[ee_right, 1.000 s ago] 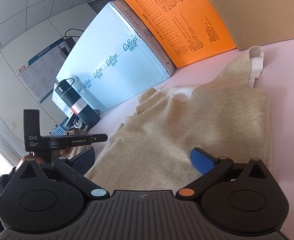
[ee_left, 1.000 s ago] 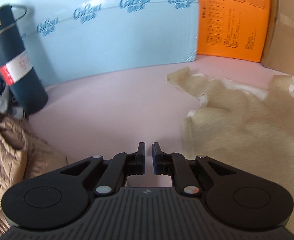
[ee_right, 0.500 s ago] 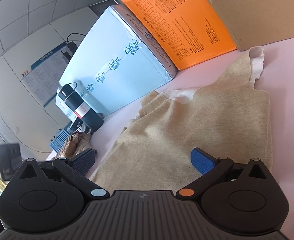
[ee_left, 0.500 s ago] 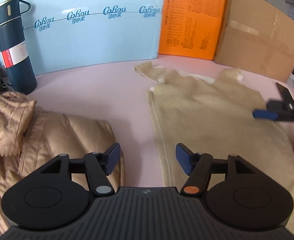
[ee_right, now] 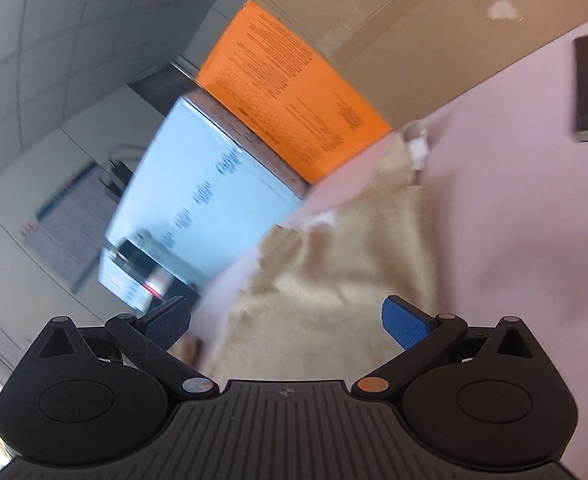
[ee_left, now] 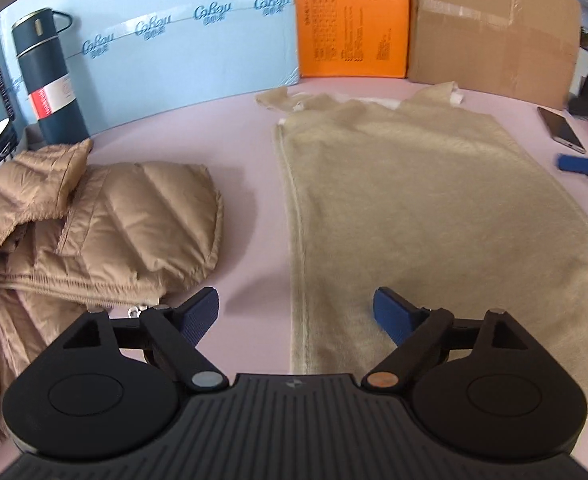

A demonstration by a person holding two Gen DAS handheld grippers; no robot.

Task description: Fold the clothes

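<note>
A beige sleeveless top [ee_left: 425, 204] lies spread flat on the pink table [ee_left: 250, 168], neck toward the boxes. My left gripper [ee_left: 295, 312] hovers above the top's near left edge; its jaws are opening wide and nothing is between them. A tan puffer jacket [ee_left: 94, 224] lies crumpled to its left. The right gripper's blue fingertip [ee_left: 579, 165] shows at the top's far right edge. In the blurred right wrist view my right gripper [ee_right: 286, 322] stands open and empty over the same beige top [ee_right: 333, 280].
A light blue box [ee_left: 166, 52], an orange box [ee_left: 353, 20] and a brown carton [ee_left: 489, 32] wall off the back of the table. A dark flask [ee_left: 48, 80] stands at the back left. A phone [ee_left: 561, 130] lies at the right beside the top.
My left gripper opened from shut and pulled back toward the near edge, bringing the jacket and the whole top into view. The right gripper swung and rolled; its view is now blurred.
</note>
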